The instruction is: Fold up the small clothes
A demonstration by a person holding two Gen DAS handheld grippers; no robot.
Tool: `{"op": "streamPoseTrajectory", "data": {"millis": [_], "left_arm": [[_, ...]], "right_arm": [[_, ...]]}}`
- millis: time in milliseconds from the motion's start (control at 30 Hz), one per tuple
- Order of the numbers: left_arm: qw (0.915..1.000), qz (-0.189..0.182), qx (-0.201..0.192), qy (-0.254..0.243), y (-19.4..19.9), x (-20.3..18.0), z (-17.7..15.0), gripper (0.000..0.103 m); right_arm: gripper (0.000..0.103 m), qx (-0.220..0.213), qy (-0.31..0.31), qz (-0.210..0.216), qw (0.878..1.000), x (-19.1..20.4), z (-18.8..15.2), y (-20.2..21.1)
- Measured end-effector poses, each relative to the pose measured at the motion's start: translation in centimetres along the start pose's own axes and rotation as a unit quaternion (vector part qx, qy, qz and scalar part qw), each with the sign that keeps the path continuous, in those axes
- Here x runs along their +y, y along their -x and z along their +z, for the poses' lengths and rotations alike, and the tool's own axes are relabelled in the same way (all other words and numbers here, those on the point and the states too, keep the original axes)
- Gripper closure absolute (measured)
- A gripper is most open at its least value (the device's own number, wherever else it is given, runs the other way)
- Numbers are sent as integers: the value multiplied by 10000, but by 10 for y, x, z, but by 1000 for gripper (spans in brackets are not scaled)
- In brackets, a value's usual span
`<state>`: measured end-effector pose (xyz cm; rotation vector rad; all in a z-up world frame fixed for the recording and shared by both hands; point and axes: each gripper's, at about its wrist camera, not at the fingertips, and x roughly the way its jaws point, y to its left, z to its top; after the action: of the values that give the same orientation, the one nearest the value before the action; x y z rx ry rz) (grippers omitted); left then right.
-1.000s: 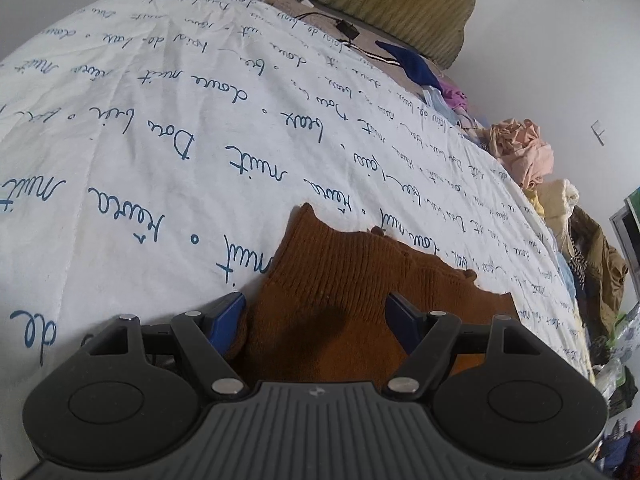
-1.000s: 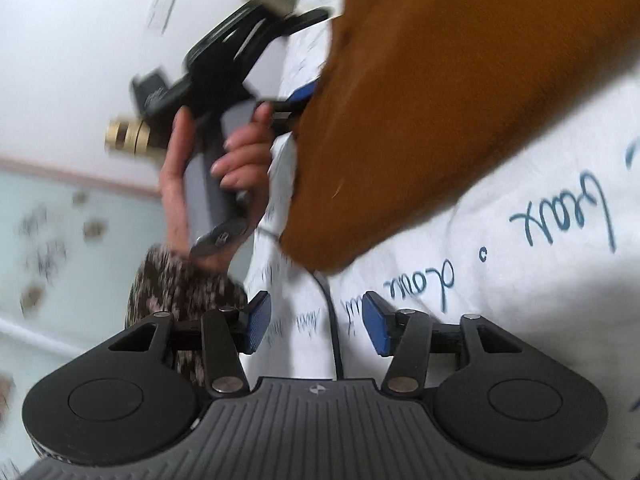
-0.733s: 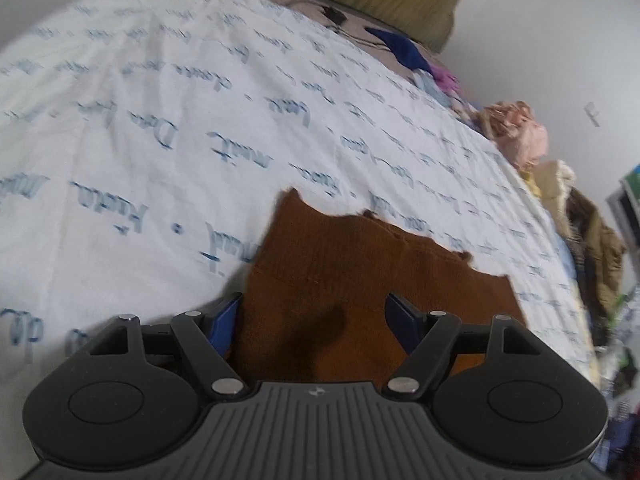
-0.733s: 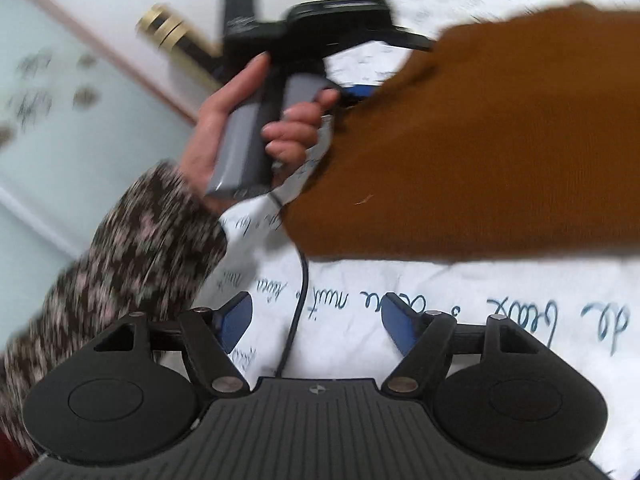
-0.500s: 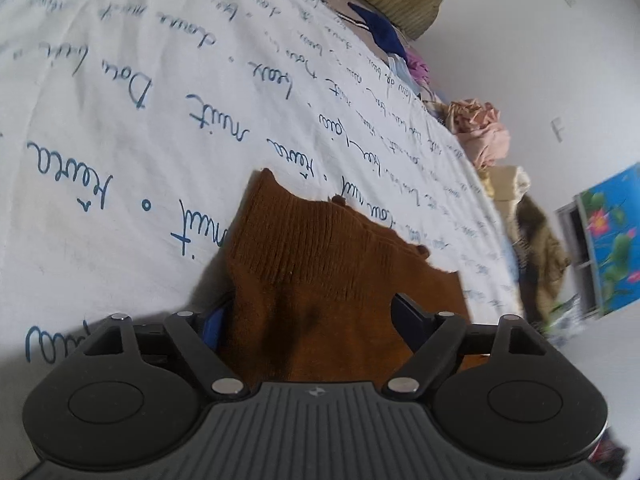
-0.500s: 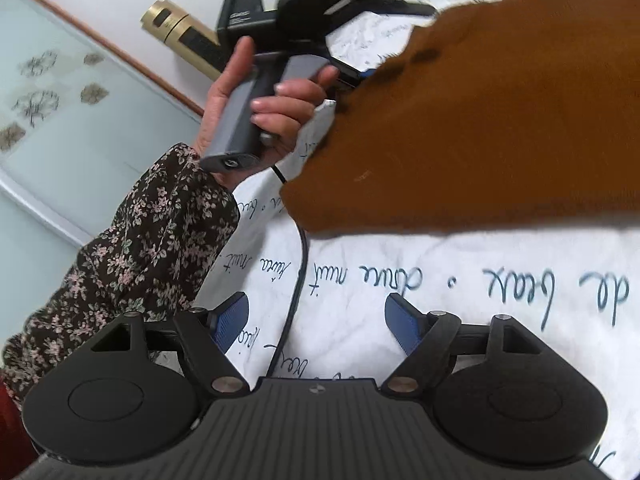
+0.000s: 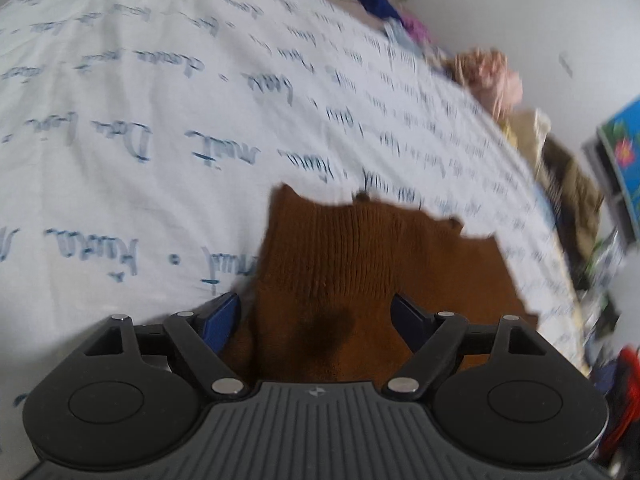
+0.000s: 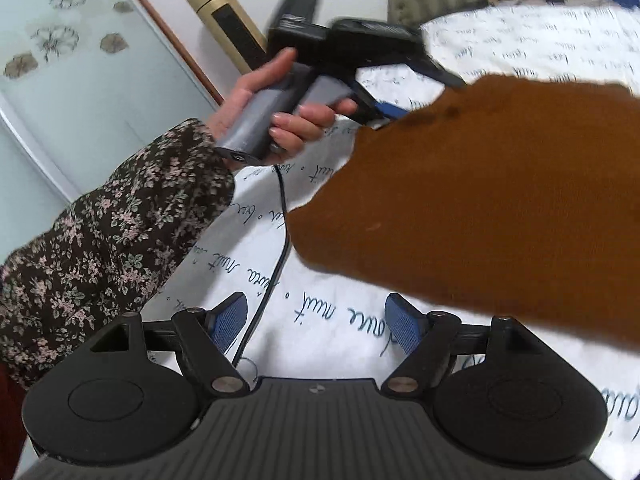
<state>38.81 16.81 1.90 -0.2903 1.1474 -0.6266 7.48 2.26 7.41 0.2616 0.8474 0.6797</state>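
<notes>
The brown knit garment (image 7: 360,264) is lying flat on the white bedsheet (image 7: 160,92) printed with blue script, near the bed edge closest to the person and well away from the heap of other clothes (image 7: 496,76) piled along the far edge. It is looking like a compact, layered rectangle, so at least one fold is probably in place already, though its outline is still uneven: a ribbed corner is poking up on the far side and the top edge is stepped.

The left gripper (image 7: 316,316) is hovering over the near end of the garment, its jaws having just been opening; the cloth is lying between the blue pads, which are not pinching it. The right gripper (image 8: 316,320) is standing over bare sheet beside the garment's near edge, jaws likewise just opened wide and carrying nothing.

What seems to be remaining is squaring or folding this piece once more, then working through the heap waiting at the far edge.
</notes>
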Motion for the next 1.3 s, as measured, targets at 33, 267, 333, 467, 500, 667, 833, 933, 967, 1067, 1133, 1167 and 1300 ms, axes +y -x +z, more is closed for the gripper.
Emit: {"op": "streamPoseTrajectory", "data": {"millis": [33,267,333,467,500,667,833,933,967,1067,1133,1167,1300], "left_arm": [[10000,11,14,-88,-4,-4,-1,19],[9988,-456,182,81,-20,-19,6,16],[9990,-396,197,1,-22,-21,5,16],[9993,-301,233,40,-16,-12,6,44],[9993,-269,232,128,-15,-7,6,57],[9986,-329,169,374,-13,8,6,70],[9987,-348,190,328,-17,1,10,70],[9981,-404,279,370,-23,-5,11,70],[9979,-426,318,357,-26,-8,11,70],[9983,-384,337,289,-32,-15,12,68],[9983,-375,275,346,-33,-15,13,69],[9984,-370,254,347,-34,-15,12,69],[9989,-195,178,388,-33,-14,9,83]], "right_arm": [[28,-48,144,-66,9999,6,-1,1],[28,-338,920,-472,9941,36,-9,0],[28,-334,1317,-640,9887,43,-10,-8],[28,-176,2725,-1260,9537,55,-12,-29],[28,-94,3095,-1408,9404,55,-14,-35],[29,110,4410,-1731,8806,60,-23,-67],[59,-71,5017,-2127,8384,76,-29,-93],[62,-108,5139,-2369,8244,80,-31,-107],[63,-130,5129,-2429,8232,81,-31,-108],[75,-197,5012,-2484,8287,81,-26,-111],[85,-242,4962,-2474,8319,82,-25,-108],[87,-250,4935,-2447,8342,82,-24,-108],[90,-304,4921,-2387,8366,79,-19,-103]]}}
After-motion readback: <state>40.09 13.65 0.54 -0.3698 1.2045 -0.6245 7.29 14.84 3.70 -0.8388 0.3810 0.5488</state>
